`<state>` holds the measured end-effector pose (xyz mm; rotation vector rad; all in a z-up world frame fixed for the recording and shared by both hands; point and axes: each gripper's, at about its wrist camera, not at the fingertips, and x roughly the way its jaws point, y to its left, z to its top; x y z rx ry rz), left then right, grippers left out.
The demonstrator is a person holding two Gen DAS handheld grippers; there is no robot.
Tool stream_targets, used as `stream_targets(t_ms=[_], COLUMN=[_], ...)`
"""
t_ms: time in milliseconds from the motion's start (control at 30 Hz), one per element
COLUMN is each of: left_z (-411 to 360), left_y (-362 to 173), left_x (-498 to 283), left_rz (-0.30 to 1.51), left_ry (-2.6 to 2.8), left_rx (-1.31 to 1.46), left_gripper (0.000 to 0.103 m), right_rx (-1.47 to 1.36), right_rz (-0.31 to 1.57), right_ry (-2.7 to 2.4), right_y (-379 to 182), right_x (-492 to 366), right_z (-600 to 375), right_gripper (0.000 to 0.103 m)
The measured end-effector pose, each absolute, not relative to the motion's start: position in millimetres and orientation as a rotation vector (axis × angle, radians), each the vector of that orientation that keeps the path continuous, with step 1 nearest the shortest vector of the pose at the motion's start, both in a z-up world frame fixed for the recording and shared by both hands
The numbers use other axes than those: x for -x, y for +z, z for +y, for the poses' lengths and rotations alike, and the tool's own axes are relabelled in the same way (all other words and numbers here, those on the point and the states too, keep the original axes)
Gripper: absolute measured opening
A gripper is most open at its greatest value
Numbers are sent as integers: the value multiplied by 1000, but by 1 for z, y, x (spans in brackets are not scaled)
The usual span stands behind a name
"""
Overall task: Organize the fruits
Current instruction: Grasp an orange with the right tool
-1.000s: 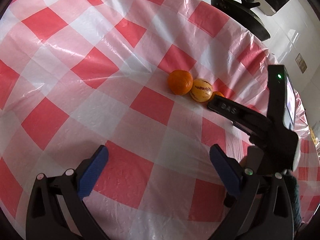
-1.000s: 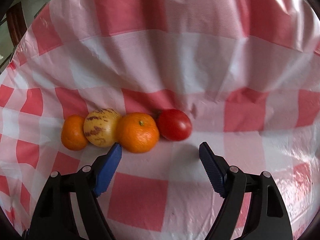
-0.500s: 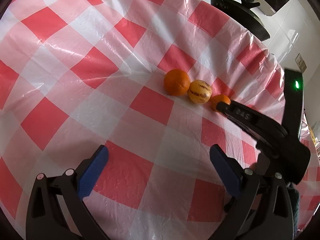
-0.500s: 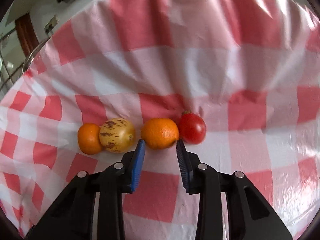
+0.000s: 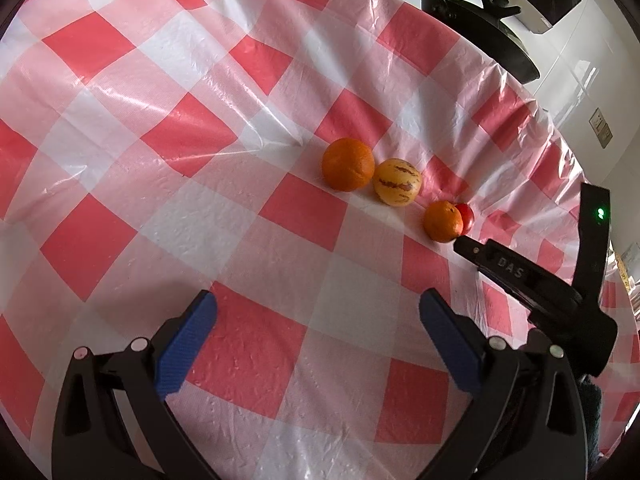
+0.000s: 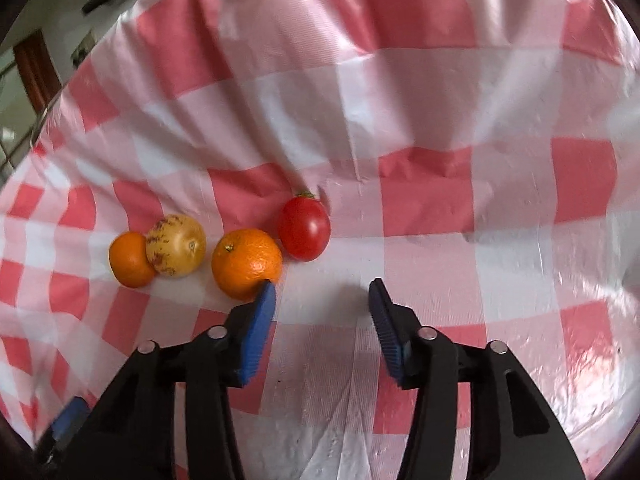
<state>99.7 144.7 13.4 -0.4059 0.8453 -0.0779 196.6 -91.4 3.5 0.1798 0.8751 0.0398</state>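
Four fruits are lined up ahead of the right tongs [image 6: 322, 294], half open and empty; an orange [image 6: 246, 262] touches its left pad. The left tongs [image 5: 318, 314] are held wide open, empty, well back.

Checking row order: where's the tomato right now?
Right wrist view: the tomato lies at the right end of the fruit row, just right of the nearer orange, ahead of the open right gripper.

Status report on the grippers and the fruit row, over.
Left hand-held gripper open, hanging back. Right hand-held gripper open, empty, beside near orange. Orange, striped melon, orange and tomato lined up. Nothing blocking.
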Motion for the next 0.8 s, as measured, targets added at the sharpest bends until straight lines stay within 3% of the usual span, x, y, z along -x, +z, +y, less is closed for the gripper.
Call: stream_targets(t_ms=[267,433,600,700,800], left_z=[145,145,146,145,144], left_y=[13,13,12,12,12], left_x=[-100,-101,-100,-100,-101], left_rz=[844,847,845,846,848], left_ry=[-78,-78,-82,-81,-80], left_rx=[410,406,411,407,401], left_gripper=[101,101,101,101,101], right_rx=[-129,-132,70,165,305], right_rz=[889,805,812,830,893], right_ry=[78,159,182,254,331], right_y=[5,13,18,19,9], right_x=[-203,-182,-211,-224,-234], right_z=[-70,-54,-10,4,17], right_gripper=[58,58,58,65,65])
